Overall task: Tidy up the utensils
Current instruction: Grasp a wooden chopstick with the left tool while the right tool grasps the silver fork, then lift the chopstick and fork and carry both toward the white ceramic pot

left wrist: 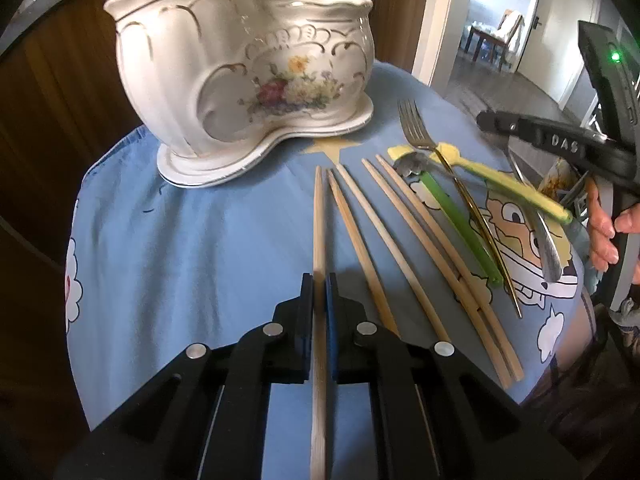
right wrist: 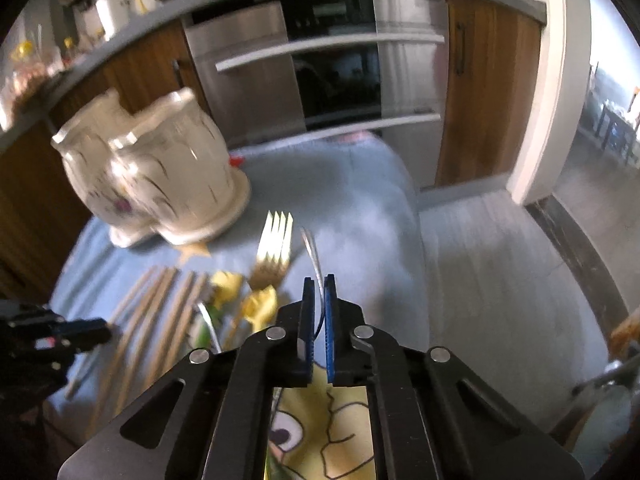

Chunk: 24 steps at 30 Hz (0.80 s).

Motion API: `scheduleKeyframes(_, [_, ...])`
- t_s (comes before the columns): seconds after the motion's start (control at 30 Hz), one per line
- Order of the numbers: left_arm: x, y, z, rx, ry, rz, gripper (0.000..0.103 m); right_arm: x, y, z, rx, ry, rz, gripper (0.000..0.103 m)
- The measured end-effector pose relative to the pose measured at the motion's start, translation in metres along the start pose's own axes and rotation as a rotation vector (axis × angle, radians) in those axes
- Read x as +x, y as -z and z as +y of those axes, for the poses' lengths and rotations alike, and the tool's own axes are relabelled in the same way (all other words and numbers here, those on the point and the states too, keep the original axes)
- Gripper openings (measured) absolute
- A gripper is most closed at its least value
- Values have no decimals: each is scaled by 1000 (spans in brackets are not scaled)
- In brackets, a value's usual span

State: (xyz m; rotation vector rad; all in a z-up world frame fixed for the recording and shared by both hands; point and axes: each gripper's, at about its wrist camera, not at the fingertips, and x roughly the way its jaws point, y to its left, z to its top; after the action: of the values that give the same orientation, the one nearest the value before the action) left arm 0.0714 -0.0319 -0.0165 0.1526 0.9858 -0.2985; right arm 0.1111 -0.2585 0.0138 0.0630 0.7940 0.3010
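Note:
My left gripper (left wrist: 319, 280) is shut on a wooden chopstick (left wrist: 319, 220) that runs straight away from me towards the white flowered ceramic holder (left wrist: 240, 80). Several more chopsticks (left wrist: 400, 240) lie fanned out to its right. Beyond them lie a gold-handled fork (left wrist: 416, 128), a green-handled spoon (left wrist: 452, 212), a yellow-handled utensil (left wrist: 512, 184) and a silver piece (left wrist: 548, 248). My right gripper (right wrist: 319, 280) is shut on a thin silver utensil (right wrist: 314, 256), seen edge-on and held above the cloth near the fork (right wrist: 274, 240). The holder (right wrist: 152, 168) stands to its far left.
A blue cartoon-printed cloth (left wrist: 200, 240) covers the small table, whose edge drops off to the right onto grey floor (right wrist: 500, 260). Wooden cabinets and a steel oven (right wrist: 340, 80) stand behind. A hand (left wrist: 604, 228) grips the right tool's handle.

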Motion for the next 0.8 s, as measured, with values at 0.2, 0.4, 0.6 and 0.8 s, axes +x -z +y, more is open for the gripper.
scheduleKeyframes(0.2, [-14, 3, 11, -10, 27, -65, 6, -35, -13, 14, -58, 1, -158, 3])
scheduleKeyframes(0.4, [-54, 5, 18, 25, 49, -220, 6, -68, -27, 31, -124, 5, -314, 3])
scheduleKeyframes(0.6, [-93, -12, 24, 61, 48, -390, 6, -97, -44, 53, -190, 2, -448, 3])
scheduleKeyframes(0.8, [-127, -51, 34, 42, 97, -544, 6, -112, -75, 71, -214, -49, -516, 3])
